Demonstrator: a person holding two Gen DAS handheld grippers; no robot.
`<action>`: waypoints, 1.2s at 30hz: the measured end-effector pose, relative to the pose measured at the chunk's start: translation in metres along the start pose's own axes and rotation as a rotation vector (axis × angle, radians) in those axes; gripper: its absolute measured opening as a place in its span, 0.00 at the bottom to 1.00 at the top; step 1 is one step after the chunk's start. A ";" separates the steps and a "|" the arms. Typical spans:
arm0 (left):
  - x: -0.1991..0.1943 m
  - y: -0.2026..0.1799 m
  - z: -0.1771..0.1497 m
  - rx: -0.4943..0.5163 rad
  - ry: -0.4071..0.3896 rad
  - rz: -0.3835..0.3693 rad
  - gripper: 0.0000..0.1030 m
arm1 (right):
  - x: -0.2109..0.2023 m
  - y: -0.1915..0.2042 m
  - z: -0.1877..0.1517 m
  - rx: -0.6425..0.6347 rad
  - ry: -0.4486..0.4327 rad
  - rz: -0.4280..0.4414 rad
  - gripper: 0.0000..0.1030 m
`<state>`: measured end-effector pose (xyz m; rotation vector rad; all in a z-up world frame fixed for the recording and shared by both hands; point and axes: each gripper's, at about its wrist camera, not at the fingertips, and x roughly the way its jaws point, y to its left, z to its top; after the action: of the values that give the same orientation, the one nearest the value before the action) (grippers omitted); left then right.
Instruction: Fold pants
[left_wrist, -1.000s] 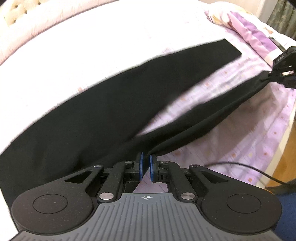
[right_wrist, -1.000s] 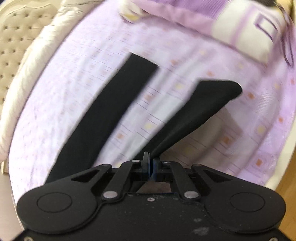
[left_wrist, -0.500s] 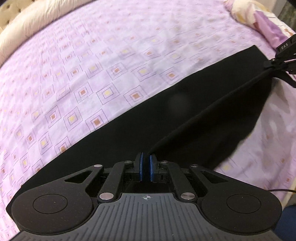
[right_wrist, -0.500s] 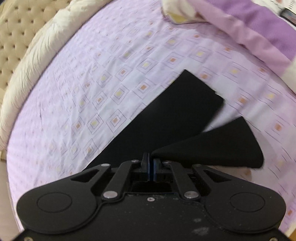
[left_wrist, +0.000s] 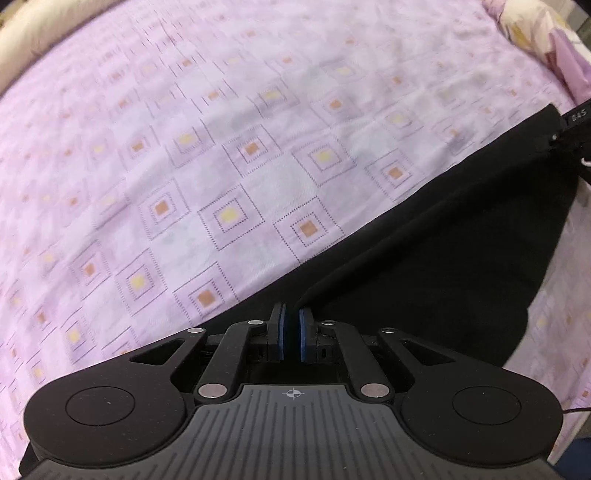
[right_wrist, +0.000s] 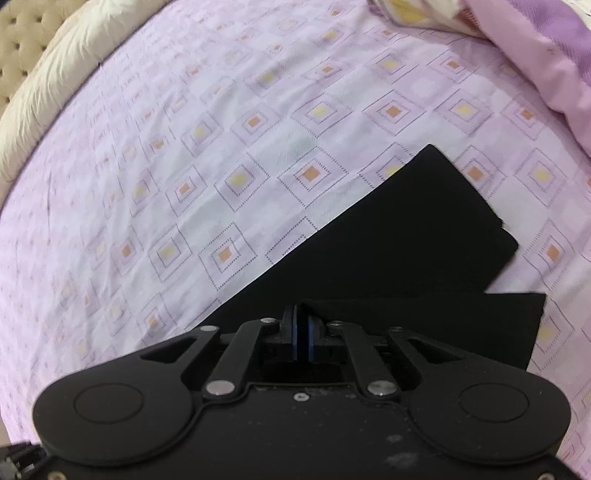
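Left gripper (left_wrist: 291, 326): jaws pinched almost together on a raised fold of the black pants (left_wrist: 424, 266); blue pads (left_wrist: 282, 332) show on either side of the cloth edge.
Right gripper (right_wrist: 303, 330): jaws opening, a narrow gap between the pads; a ridge of black cloth stands between them at the tips, and I cannot tell whether the pads still press on it.
Pants, left wrist view: dark band runs from the left gripper diagonally up toward the right edge, where the other gripper (left_wrist: 569, 136) sits at its far end.
Pants, right wrist view (right_wrist: 388, 243): one leg lies flat, reaching up and right to a squared hem; a second layer spreads to the right just beside the gripper, overlapping the first near the jaws.
Bedsheet (right_wrist: 221, 147): lilac, printed with dotted squares holding orange and yellow centres; pants lie on it.
Quilt (right_wrist: 535, 55): pink and purple, bunched at the upper right corner, apart from the pants.
Headboard (right_wrist: 18, 44): tufted, cream, far upper left.
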<state>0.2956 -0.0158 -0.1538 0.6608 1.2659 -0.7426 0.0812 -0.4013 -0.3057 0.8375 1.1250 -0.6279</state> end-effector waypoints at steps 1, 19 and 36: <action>0.006 0.000 0.002 0.010 0.017 -0.004 0.07 | 0.003 0.000 0.003 -0.006 0.007 0.004 0.09; 0.015 0.006 0.005 0.007 0.027 -0.036 0.08 | -0.061 -0.094 0.040 0.036 -0.221 -0.026 0.42; 0.015 0.005 0.005 0.006 0.028 -0.034 0.08 | -0.093 -0.074 0.005 -0.160 -0.394 -0.099 0.58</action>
<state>0.3049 -0.0184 -0.1673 0.6579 1.3037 -0.7681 -0.0052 -0.4440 -0.2357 0.4954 0.8460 -0.7378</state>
